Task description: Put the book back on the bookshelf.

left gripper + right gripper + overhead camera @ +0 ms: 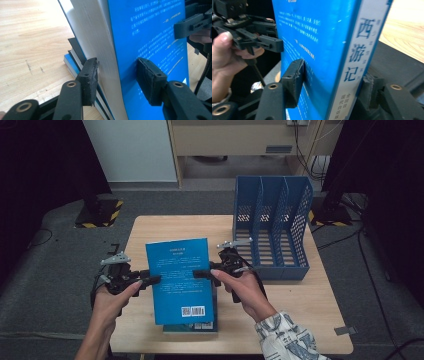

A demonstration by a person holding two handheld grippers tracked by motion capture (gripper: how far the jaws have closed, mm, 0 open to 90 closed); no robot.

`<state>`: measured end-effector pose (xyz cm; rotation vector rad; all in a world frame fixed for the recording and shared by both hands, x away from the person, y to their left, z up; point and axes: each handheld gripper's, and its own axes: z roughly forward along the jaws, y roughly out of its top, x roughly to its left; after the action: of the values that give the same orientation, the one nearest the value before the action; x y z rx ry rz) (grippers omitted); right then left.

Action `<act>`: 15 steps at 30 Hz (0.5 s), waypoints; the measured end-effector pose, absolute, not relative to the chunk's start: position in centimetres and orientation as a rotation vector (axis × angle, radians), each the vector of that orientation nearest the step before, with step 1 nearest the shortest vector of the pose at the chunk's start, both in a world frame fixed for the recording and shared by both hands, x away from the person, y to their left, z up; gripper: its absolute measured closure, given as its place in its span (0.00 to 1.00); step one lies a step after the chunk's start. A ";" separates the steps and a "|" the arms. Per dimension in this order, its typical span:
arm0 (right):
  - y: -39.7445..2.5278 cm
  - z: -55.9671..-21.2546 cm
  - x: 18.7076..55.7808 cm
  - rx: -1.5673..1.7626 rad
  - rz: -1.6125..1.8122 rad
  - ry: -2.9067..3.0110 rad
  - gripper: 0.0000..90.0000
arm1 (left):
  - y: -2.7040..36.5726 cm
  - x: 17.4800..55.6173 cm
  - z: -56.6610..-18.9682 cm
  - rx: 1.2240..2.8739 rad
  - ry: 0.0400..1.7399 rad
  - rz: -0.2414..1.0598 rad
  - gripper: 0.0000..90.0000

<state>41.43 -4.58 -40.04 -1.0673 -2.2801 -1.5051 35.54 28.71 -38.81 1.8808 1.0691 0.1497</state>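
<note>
A thick paperback book (181, 279) with a glossy blue cover is held between the two grippers above the front of the pale wooden table (300, 320), its back cover up. The left gripper (152, 280) clamps the book's page edge: in the left gripper view its ribbed black pads (150, 82) press on the cover and the underside, with the smooth white block of pages (100, 50) between them. The right gripper (200, 273) grips the spine side; in the right gripper view its jaws close on either face of the book.

The spine (357, 60) is a white strip with large blue Chinese characters reading 西游记, and smaller characters below that are too blurred to read with confidence. The back cover carries lines of small white text and, near its lower edge, a white barcode label (192, 311).

Under the held book lies a stack of other books (192, 326) flat on the table, their blue, white and dark edges stepped. To the right stands a blue plastic file rack (272, 227) with perforated dividers and three upright compartments. The person's right sleeve (285, 335) is a white fabric with a dark pattern.
</note>
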 end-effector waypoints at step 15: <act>-4.4 -39.1 41.8 -1.025 -1.550 -2.216 0.57 | 29.6 35.6 -37.6 1.854 1.068 0.196 0.67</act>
<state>41.76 -4.39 -39.14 -1.0252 -2.2157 -1.5496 35.60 29.59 -37.57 1.8543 1.0682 0.1957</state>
